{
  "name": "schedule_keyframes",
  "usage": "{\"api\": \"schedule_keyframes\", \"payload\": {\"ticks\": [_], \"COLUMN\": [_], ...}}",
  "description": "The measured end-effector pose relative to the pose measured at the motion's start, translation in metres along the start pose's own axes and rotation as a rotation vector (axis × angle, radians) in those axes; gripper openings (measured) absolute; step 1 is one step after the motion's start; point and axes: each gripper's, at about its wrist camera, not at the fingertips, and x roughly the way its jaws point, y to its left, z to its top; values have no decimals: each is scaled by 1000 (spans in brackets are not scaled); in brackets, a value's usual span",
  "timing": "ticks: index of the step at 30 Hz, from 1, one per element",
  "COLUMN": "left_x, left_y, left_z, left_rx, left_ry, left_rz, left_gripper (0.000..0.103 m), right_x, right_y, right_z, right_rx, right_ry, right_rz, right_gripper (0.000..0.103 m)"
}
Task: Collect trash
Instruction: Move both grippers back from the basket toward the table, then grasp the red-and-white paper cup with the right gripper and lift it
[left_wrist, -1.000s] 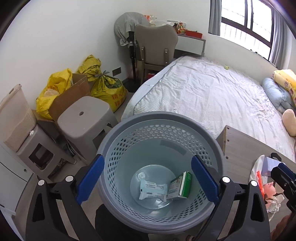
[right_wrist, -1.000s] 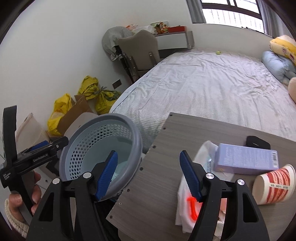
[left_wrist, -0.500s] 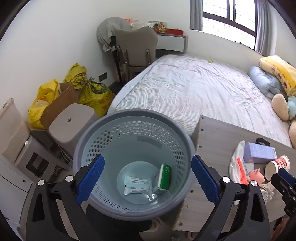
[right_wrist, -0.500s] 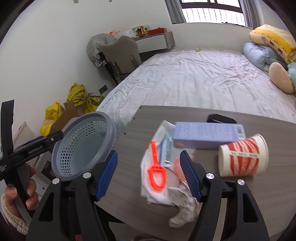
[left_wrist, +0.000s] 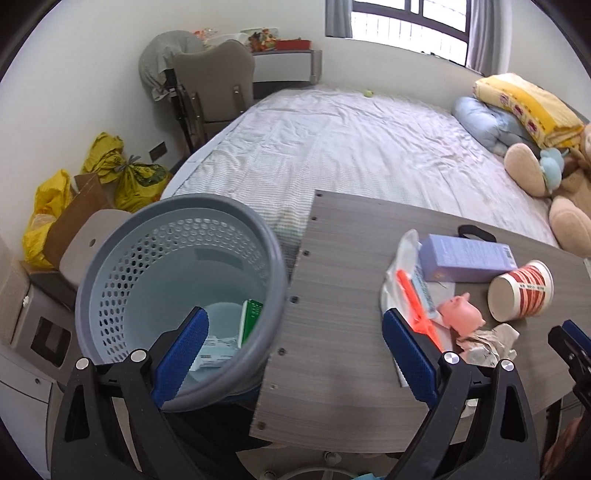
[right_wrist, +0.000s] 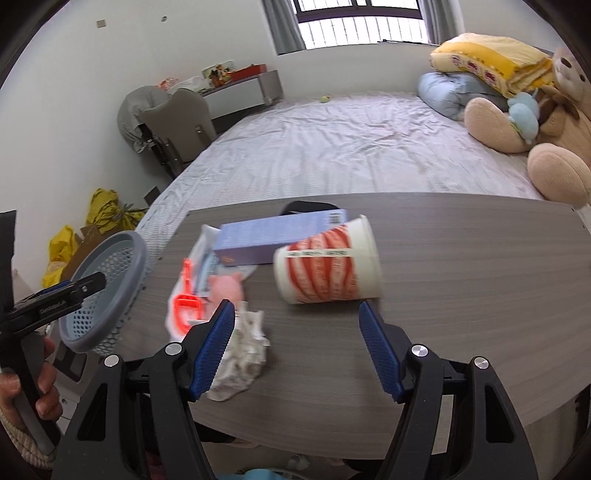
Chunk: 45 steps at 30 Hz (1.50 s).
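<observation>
A grey-blue perforated trash basket (left_wrist: 177, 280) stands left of the grey wood table (left_wrist: 343, 295), holding a green box (left_wrist: 251, 317) and a white packet (left_wrist: 214, 350). It also shows in the right wrist view (right_wrist: 107, 291). On the table lie a red-striped paper cup (right_wrist: 328, 271) on its side, a purple box (right_wrist: 280, 236), a crumpled paper wad (right_wrist: 243, 350), a pink pig toy (left_wrist: 463, 314), an orange scoop (right_wrist: 186, 301) and a white bag (left_wrist: 402, 258). My left gripper (left_wrist: 291, 354) is open over the basket's rim and the table edge. My right gripper (right_wrist: 297, 349) is open, just short of the cup.
A bed (right_wrist: 351, 147) with plush toys (right_wrist: 535, 122) and pillows lies beyond the table. A chair (left_wrist: 214, 88), yellow bags (left_wrist: 125, 173), a cardboard box and a grey stool (left_wrist: 85, 240) stand left by the wall. A black object (right_wrist: 306, 206) sits behind the purple box.
Both grippers swung right, from over the basket towards the table. The right gripper now faces the cup and the paper wad. Both stayed open.
</observation>
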Motion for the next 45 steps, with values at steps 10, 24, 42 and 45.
{"api": "schedule_keyframes", "payload": {"ticks": [10,24,42,45], "left_x": [0,0,-1,-2], "left_y": [-21,-29,-23,-25], "left_z": [-1,-2,-1,-2], "left_rx": [37,51,42,45], "left_ry": [7,15,9,8], "left_rz": [-8,-20,-17,-19], "left_gripper": [93,93,93,93], "right_x": [19,50,63,61], "right_y": [-17,-3,3,3], "right_z": [18,40,42,39], "right_rx": [-28,-100,-104,-77], "right_ry": [-18,8,36,36], "right_rz": [-15,-58,-89,-83], "right_gripper": [78,88,88,88]}}
